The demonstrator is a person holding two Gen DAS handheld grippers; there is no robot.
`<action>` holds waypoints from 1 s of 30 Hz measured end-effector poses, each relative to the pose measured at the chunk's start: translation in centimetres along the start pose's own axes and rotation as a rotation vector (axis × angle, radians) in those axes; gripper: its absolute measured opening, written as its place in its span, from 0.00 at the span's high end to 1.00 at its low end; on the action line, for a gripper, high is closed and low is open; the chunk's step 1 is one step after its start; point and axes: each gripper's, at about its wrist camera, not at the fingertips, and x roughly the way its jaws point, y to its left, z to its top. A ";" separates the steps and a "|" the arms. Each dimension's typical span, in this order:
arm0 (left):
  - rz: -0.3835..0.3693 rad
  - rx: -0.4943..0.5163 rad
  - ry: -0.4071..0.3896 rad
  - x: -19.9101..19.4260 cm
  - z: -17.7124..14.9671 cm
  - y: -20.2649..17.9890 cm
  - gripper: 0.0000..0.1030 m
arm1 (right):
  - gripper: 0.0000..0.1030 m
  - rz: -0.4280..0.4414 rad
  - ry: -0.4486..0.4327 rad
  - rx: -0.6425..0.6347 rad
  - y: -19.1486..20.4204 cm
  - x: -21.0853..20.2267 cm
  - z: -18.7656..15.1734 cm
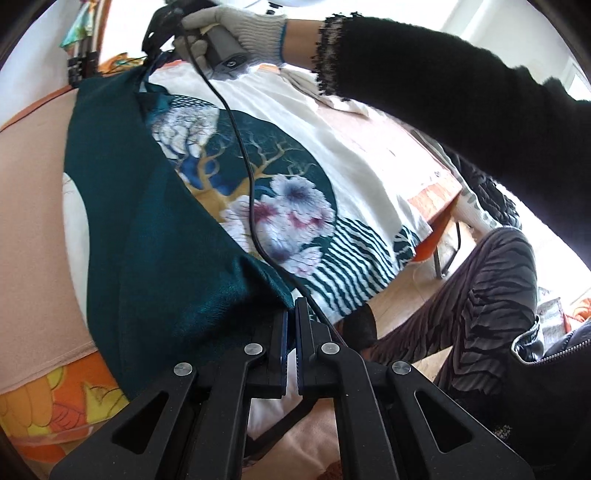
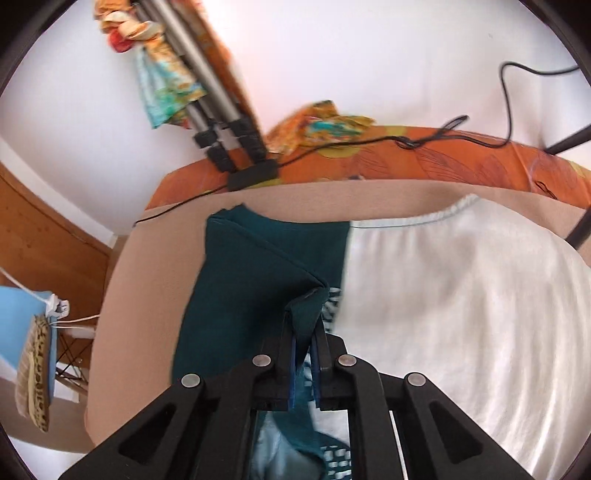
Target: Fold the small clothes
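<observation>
A small shirt (image 1: 351, 155), white with a teal floral print and a teal side panel (image 1: 162, 229), lies on the peach table cover (image 1: 33, 192). My left gripper (image 1: 291, 314) is shut on the teal edge at the shirt's near corner. My right gripper (image 2: 304, 314) is shut on a folded teal edge (image 2: 306, 306) at the other end, lifted off the white part (image 2: 461, 302). In the left wrist view the gloved right hand (image 1: 236, 29) holds the right gripper at the shirt's far end, its black cable (image 1: 243, 147) trailing across the print.
An orange patterned cloth (image 2: 424, 158) covers the table's far edge, with tripod legs (image 2: 218, 125) and black cables (image 2: 509, 92) on it. A wooden door (image 2: 44, 236) and a chair with a blue item (image 2: 22, 325) stand left. The person's striped legs (image 1: 487, 295) are beside the table.
</observation>
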 end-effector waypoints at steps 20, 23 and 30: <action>-0.062 0.071 -0.098 -4.2 -1.2 -2.0 0.70 | 0.58 0.000 0.133 -0.075 1.3 -4.4 -10.1; -0.024 0.105 -0.134 -5.4 -1.7 -2.1 0.64 | 0.91 -0.019 0.131 -0.063 1.2 -3.7 -11.1; 0.074 0.025 -0.202 -7.5 -2.3 1.4 0.64 | 0.60 -0.127 0.050 -0.061 0.5 -6.1 -11.7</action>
